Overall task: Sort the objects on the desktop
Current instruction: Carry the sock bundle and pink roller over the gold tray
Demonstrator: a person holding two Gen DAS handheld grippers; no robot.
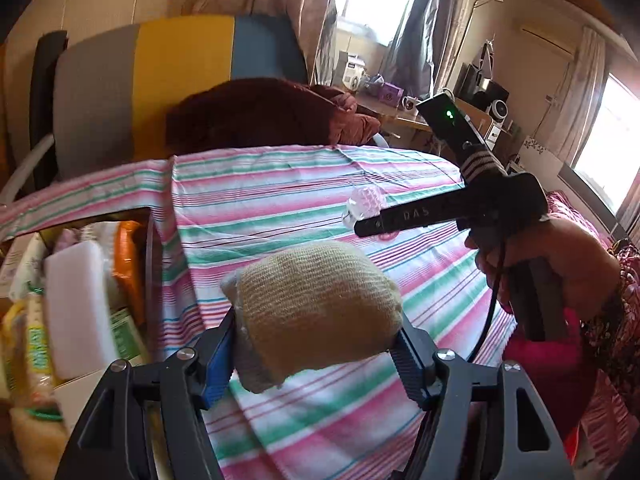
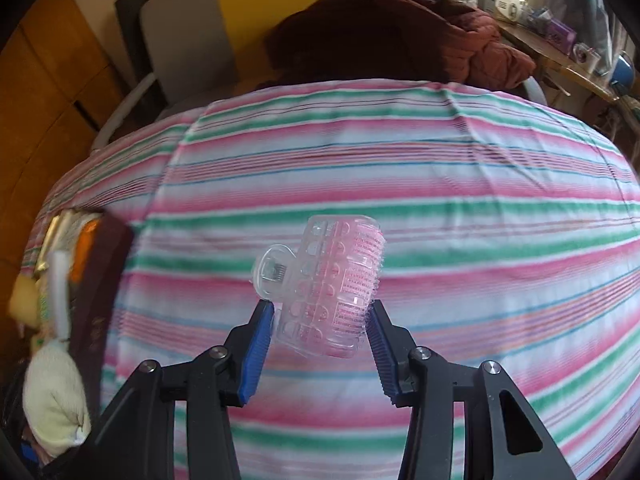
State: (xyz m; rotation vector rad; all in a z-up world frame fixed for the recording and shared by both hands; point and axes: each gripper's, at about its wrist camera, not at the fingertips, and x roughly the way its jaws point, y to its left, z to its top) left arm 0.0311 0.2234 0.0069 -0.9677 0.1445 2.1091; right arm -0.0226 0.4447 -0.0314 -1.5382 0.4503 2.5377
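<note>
gripping a rolled beige sock (image 1: 316, 304) lying crosswise above the striped cloth (image 1: 280, 184), the left gripper (image 1: 318, 354) clamps it; the right gripper (image 2: 322, 350), marked "das", pinches an upright pink hair roller (image 2: 334, 284).

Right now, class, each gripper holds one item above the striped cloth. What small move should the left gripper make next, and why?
Probably swing the left gripper a little leftward toward the open box. It is shut on the rolled sock, held clear above the striped cloth, and the box beside it already holds sorted items. The right gripper holds the hair roller, so it seems occupied.
</note>
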